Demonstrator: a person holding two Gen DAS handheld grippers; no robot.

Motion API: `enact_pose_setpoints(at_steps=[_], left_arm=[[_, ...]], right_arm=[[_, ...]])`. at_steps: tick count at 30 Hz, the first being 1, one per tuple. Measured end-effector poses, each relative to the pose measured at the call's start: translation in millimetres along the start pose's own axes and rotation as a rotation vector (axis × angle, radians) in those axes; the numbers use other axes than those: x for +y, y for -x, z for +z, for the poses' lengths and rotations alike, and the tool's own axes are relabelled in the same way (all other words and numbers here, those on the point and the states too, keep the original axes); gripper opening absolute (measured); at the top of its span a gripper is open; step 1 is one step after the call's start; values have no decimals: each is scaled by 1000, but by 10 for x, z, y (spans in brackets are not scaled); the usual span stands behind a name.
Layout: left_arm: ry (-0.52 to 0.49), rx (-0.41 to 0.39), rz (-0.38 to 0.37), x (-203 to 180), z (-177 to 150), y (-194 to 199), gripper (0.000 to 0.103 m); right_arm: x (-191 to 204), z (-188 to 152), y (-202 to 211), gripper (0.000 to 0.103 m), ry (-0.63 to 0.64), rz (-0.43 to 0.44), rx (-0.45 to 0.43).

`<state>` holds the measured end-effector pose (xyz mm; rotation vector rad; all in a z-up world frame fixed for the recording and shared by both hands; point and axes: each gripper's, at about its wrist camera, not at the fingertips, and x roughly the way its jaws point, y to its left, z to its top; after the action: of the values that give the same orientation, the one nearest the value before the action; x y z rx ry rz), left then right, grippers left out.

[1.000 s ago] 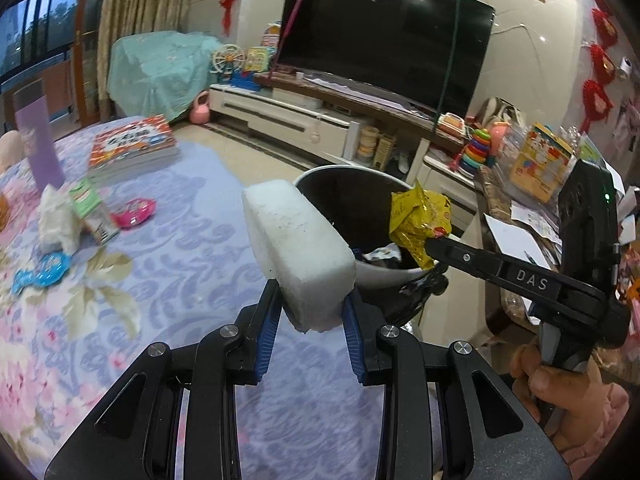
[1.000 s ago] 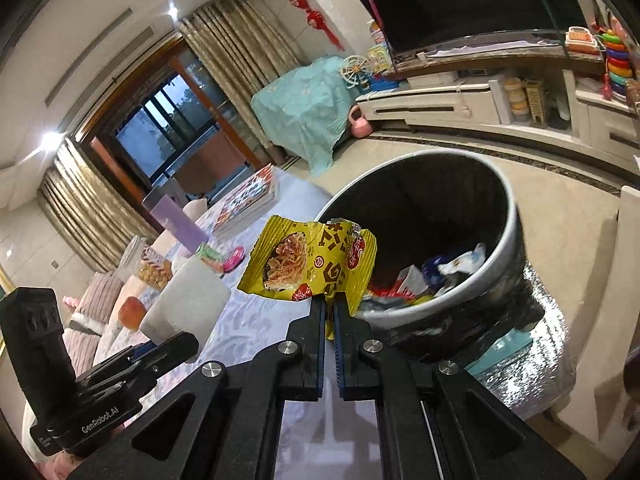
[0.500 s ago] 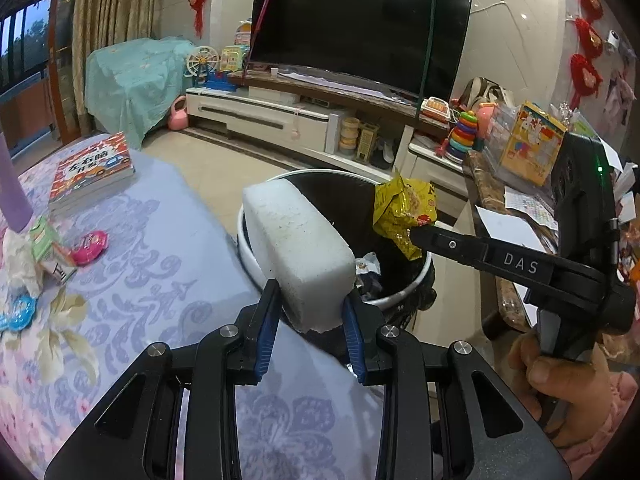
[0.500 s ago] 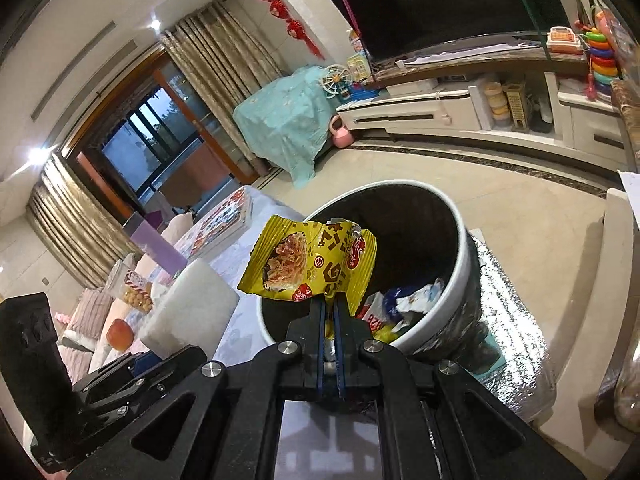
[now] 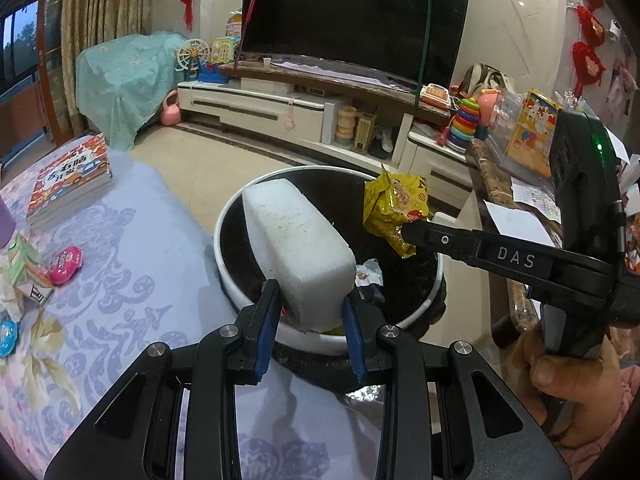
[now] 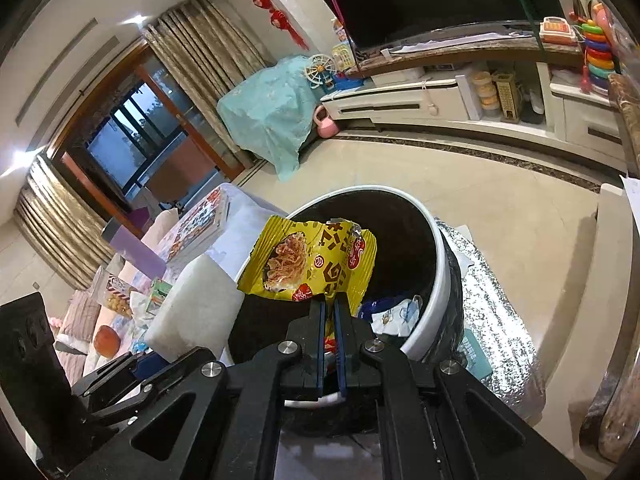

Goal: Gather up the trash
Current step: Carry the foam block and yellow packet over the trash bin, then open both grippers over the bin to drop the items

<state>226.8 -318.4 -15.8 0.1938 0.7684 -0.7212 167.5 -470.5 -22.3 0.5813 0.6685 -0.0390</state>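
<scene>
Together, both grippers hung over the open bin (image 5: pixel 256 296), a black tub with a white rim standing at the edge of the table (image 5: pixel 132 240) with its lilac patterned cloth. From the left wrist, the left gripper (image 5: pixel 310 312) showed its blue-padded fingers clenched on the lower end of a white foam block (image 5: pixel 298 248), which stood tilted above the near rim. That view also caught the right gripper (image 5: pixel 408 232) from the side, reaching in from the right with the person's hand (image 5: pixel 568 384) on its handle, and a book (image 5: pixel 70 178) and small packets lying on the cloth.

From the right wrist, the right gripper (image 6: pixel 329 312) had its fingers pinched tight on the bottom edge of a yellow snack wrapper (image 6: pixel 308 266), held upright over the bin's (image 6: pixel 436 280) mouth. Only this view looked down into the bin, where crumpled wrappers (image 6: pixel 394 314) lay at the bottom, and showed the silver foil sheet (image 6: pixel 492 312) under it. The foam block (image 6: pixel 192 308) appeared at the left.
</scene>
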Motion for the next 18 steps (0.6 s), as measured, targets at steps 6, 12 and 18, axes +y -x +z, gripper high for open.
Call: enact_pose_setpoints(at_steps=[6, 12, 18], left_arm=[[7, 15, -2, 9, 13, -44, 32], [22, 18, -5, 44, 33, -46, 38], [39, 1, -1, 88, 10, 37, 49]], right_arm=[[1, 42, -78, 7, 10, -16, 20], [-35, 76, -118, 9, 1, -38, 34], [-69, 92, -81, 46, -23, -36, 24]])
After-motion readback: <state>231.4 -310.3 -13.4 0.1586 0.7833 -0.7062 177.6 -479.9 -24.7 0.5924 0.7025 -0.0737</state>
